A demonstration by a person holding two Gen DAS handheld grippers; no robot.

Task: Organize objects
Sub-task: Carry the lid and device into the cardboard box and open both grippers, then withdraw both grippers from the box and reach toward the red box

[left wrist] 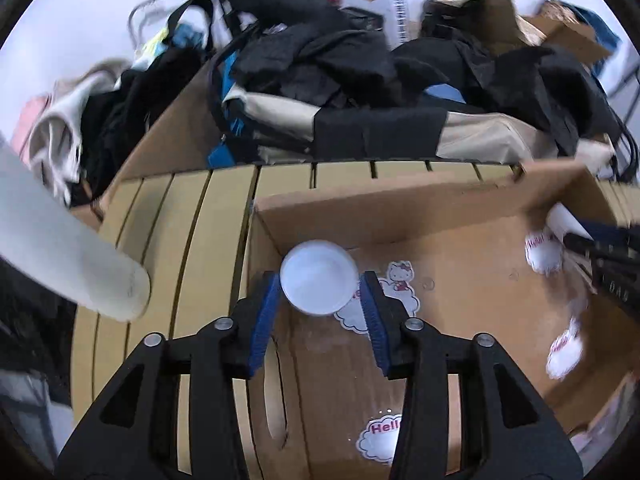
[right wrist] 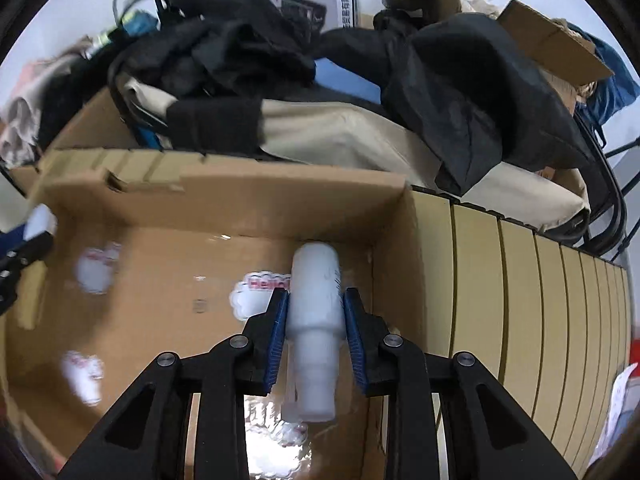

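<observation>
An open cardboard box (left wrist: 400, 208) (right wrist: 280, 196) with Hello Kitty stickers (left wrist: 400, 276) on its floor sits on a slatted beige table (left wrist: 192, 240). My left gripper (left wrist: 320, 304) is over the box's left end, shut on a round white container (left wrist: 318, 282) seen end-on. My right gripper (right wrist: 316, 320) is over the box's right end, shut on a white bottle (right wrist: 314, 320) that lies along the fingers, cap towards the camera. The right gripper also shows in the left wrist view (left wrist: 592, 248), and the left gripper in the right wrist view (right wrist: 24, 248).
A pile of black and beige bags and clothes (left wrist: 340, 80) (right wrist: 360, 100) lies behind the table, with more cardboard boxes (left wrist: 560, 36) at the back. A white cylinder (left wrist: 60, 260) juts in at the left. Table slats (right wrist: 540, 320) run right of the box.
</observation>
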